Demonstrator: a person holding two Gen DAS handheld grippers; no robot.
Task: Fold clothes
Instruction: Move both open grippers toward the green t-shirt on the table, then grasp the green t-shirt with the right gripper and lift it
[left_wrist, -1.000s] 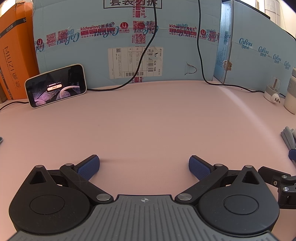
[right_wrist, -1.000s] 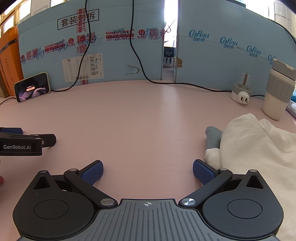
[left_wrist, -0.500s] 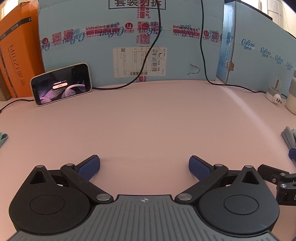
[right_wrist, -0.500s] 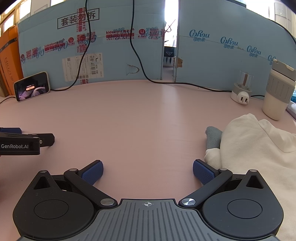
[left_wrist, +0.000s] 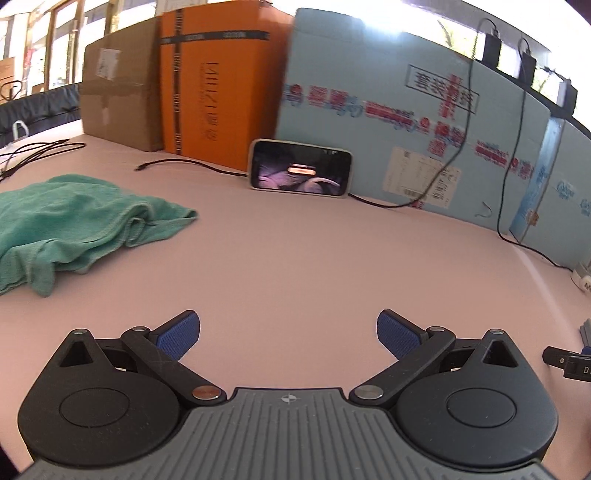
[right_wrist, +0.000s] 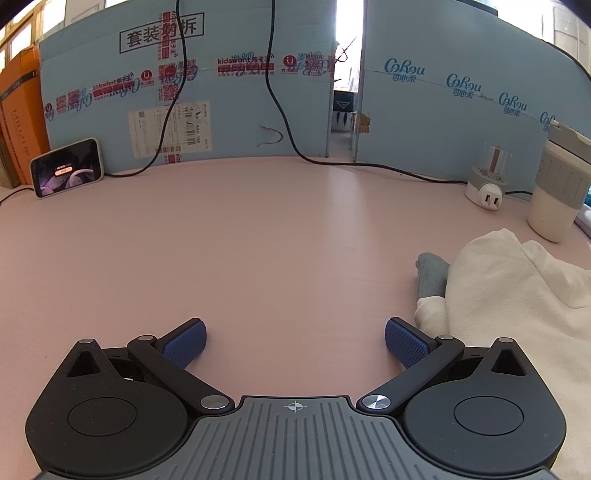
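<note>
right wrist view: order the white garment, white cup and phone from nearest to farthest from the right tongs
From the right tongs:
1. White garment, right beside the right-hand pad.
2. White cup, farther back on the right, past the garment.
3. Phone, far left, propped against the blue cardboard wall.

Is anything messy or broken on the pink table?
Messy, yes. The green cloth lies crumpled in a heap at the table's left, and the white garment is bunched up on the right, partly covering a grey sock. Nothing looks spilled. The blue cardboard behind has a small tear.
</note>
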